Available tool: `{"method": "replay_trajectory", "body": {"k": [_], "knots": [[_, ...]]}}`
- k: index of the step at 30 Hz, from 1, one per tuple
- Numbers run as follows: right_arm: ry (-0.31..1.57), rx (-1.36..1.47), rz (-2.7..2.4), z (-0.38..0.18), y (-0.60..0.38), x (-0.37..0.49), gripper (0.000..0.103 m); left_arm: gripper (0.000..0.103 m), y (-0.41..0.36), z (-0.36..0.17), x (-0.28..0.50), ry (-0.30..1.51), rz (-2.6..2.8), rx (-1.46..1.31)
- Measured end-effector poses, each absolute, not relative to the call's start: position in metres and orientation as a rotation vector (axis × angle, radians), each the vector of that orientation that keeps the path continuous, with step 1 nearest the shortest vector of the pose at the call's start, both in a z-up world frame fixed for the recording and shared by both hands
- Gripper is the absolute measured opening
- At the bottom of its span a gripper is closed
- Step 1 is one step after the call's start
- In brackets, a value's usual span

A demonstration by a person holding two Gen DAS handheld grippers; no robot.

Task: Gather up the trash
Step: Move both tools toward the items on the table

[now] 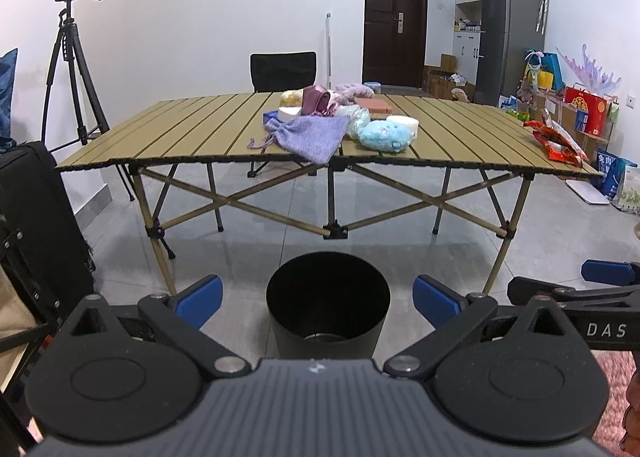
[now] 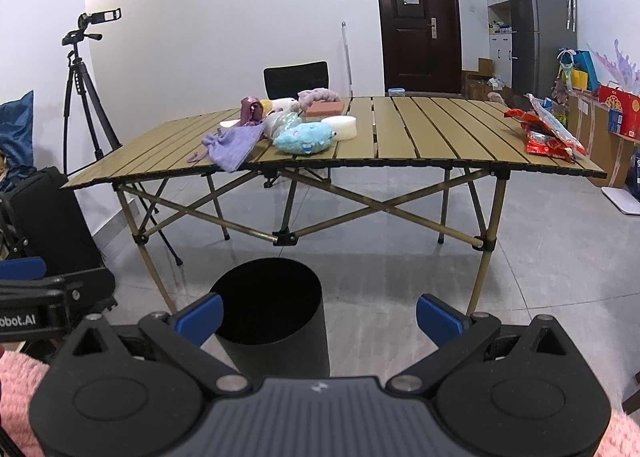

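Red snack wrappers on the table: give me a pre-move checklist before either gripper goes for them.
1. Left gripper jaws open and holding nothing: ok.
2. Right gripper jaws open and holding nothing: ok.
3. Black bin upright on the floor, mouth open: ok.
4. Red snack wrappers at the table's right end, nothing on top: ok.
5. Wrappers within reach: not ok, both grippers are well short of the table.
6. Wrappers truly empty: cannot tell.
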State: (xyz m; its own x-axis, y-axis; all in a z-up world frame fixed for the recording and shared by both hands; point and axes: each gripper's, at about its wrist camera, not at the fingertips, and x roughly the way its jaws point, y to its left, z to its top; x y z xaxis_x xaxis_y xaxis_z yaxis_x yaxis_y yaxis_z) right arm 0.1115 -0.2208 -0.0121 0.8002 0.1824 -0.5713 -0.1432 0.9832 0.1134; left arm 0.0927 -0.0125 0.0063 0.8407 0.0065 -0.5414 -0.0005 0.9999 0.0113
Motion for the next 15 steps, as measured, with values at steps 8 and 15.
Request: {"method": "replay_trajectory", "body": {"k": [8,15], "knots": [[0.598,0.063,0.162,-0.012,-0.223,0.142,0.103,0.103,-0.011,0.007,0.127,0.553,0.013,0.024],[0.581,0.067,0.153,-0.012,-0.227,0.171,0.103,0.103,-0.005,0.008,0.159,0.532,0.030,0.029]]}}
